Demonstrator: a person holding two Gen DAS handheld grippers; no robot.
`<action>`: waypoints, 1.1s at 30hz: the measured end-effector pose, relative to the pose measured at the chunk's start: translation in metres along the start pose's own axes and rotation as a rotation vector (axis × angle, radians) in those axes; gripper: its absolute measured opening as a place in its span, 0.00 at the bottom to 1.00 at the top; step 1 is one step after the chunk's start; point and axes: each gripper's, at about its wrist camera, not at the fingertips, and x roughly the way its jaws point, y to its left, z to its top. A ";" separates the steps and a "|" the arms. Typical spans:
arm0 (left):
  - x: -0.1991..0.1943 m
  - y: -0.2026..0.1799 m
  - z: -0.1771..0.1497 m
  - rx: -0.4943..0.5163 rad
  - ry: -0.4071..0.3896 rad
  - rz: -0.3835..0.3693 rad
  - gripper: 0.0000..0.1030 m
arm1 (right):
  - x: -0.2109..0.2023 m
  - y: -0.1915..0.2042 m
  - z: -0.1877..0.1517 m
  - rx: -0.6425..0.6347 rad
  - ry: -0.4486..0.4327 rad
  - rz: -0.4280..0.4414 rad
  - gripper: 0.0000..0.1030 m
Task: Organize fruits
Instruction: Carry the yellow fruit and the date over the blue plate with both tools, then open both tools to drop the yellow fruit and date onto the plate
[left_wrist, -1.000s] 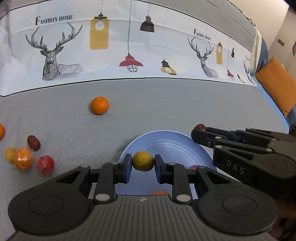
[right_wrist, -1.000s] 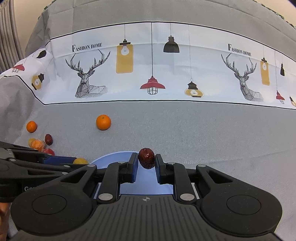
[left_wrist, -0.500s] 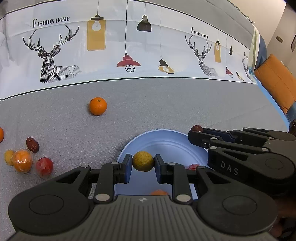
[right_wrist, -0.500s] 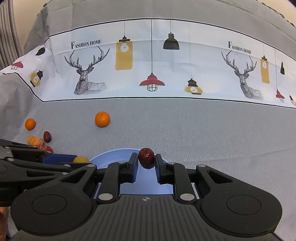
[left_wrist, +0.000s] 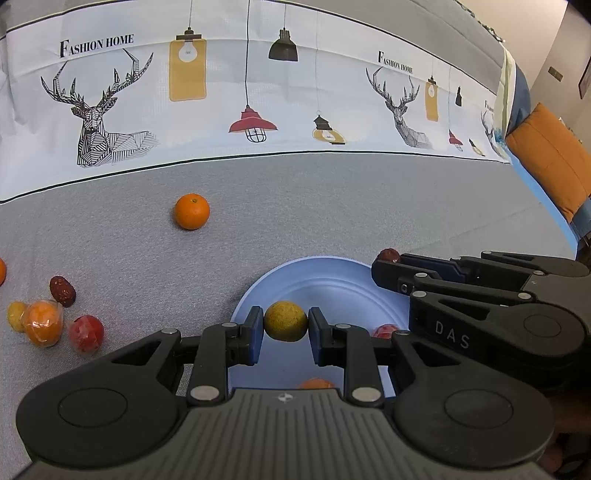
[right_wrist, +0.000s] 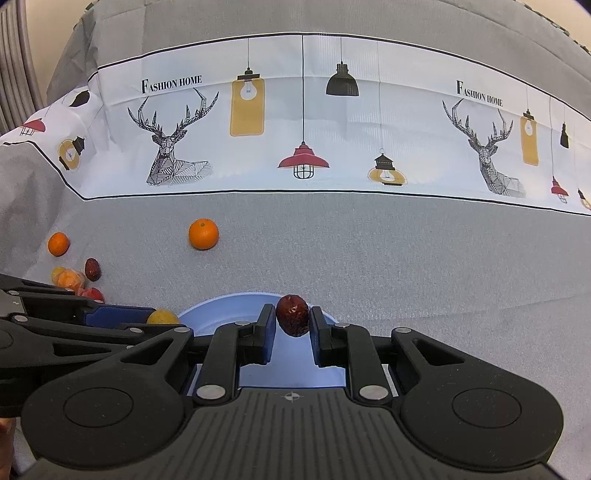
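My left gripper (left_wrist: 285, 323) is shut on a small yellow-green fruit (left_wrist: 285, 320) above the pale blue plate (left_wrist: 328, 280). On that plate lie a red fruit (left_wrist: 385, 329) and an orange one (left_wrist: 317, 384), both partly hidden by my fingers. My right gripper (right_wrist: 293, 319) is shut on a dark red date (right_wrist: 292, 314) over the plate's far rim (right_wrist: 229, 306); in the left wrist view it reaches in from the right with the date (left_wrist: 389, 255) at its tip. The left gripper's yellow fruit (right_wrist: 162, 316) shows at the left of the right wrist view.
On the grey cloth lie a loose orange (left_wrist: 191, 211), a date (left_wrist: 62, 291), a wrapped red fruit (left_wrist: 86, 333), a wrapped orange fruit (left_wrist: 42, 322) and a small yellow one (left_wrist: 15, 315). Another orange (right_wrist: 58, 243) lies far left. An orange cushion (left_wrist: 554, 158) is at the right.
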 end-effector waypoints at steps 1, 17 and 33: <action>0.000 0.000 0.000 0.000 0.000 0.000 0.27 | 0.000 0.000 0.000 0.000 -0.001 0.000 0.20; 0.001 -0.002 0.000 0.005 0.003 0.001 0.27 | 0.000 0.001 0.000 0.000 0.002 0.000 0.20; 0.002 -0.002 0.001 0.004 0.003 0.000 0.27 | 0.001 0.001 -0.002 -0.001 0.004 -0.001 0.20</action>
